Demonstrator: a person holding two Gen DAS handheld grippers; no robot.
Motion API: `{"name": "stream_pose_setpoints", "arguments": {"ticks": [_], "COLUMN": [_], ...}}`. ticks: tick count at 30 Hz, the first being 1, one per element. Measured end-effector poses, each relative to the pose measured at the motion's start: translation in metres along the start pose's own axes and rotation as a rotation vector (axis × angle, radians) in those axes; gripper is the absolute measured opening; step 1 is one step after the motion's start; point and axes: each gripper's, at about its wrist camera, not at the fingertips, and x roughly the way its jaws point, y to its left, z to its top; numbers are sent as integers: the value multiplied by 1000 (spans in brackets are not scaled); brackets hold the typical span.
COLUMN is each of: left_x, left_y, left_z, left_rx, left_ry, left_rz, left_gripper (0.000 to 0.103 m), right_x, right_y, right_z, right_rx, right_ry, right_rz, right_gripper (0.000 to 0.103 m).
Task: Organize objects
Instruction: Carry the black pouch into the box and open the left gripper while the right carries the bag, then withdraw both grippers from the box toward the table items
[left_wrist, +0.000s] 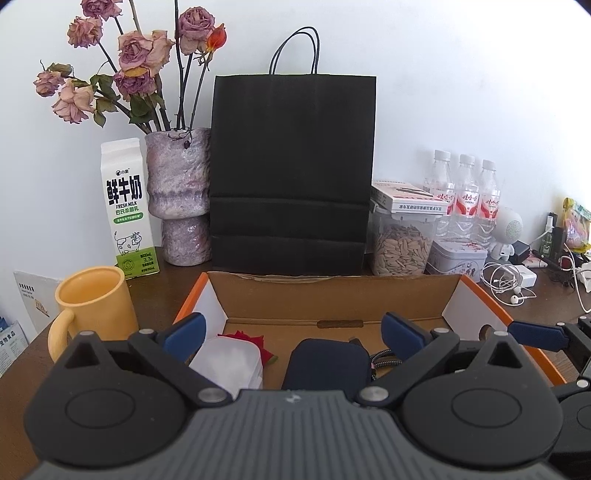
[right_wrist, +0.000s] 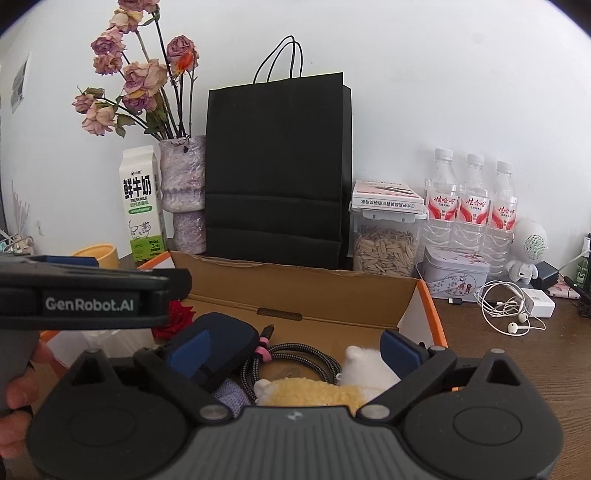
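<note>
Hovering over the cardboard box (right_wrist: 369, 295), both your grippers, left (left_wrist: 293, 332) and right (right_wrist: 291, 347), stand spread and empty; the plush toy (right_wrist: 321, 391) lies inside the box's near end; withdraw straight up, avoiding the cable (right_wrist: 295, 354).

Beyond the hand-held gripper we saw a black paper bag (left_wrist: 293, 173) standing upright against the wall. Left of it stood a vase of dried roses (left_wrist: 179, 195) and a milk carton (left_wrist: 127, 206); right of it, a seed jar (left_wrist: 400, 245) and three water bottles (left_wrist: 465, 199) on the tabletop (left_wrist: 159, 288).
</note>
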Motion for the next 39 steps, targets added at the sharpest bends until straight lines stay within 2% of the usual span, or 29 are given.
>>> {"name": "stream_pose_setpoints", "arguments": {"ticks": [7, 14, 24, 39], "left_x": [-5, -29, -83, -164], "left_y": [2, 7, 23, 80], "left_z": [2, 0, -25, -61], "left_rx": [-19, -38, -54, -85], "left_ry": [-1, -19, 1, 57], "left_rz": [-9, 4, 29, 79], "left_gripper": [103, 103, 103, 103], "right_x": [-3, -21, -68, -144], "right_y": [0, 11, 38, 85], "right_z": [1, -1, -21, -57], "right_rx": [5, -19, -32, -51], "right_ry": [-8, -42, -46, -10], "right_rz": [-6, -14, 4, 56], "right_gripper": [100, 101, 103, 103]}}
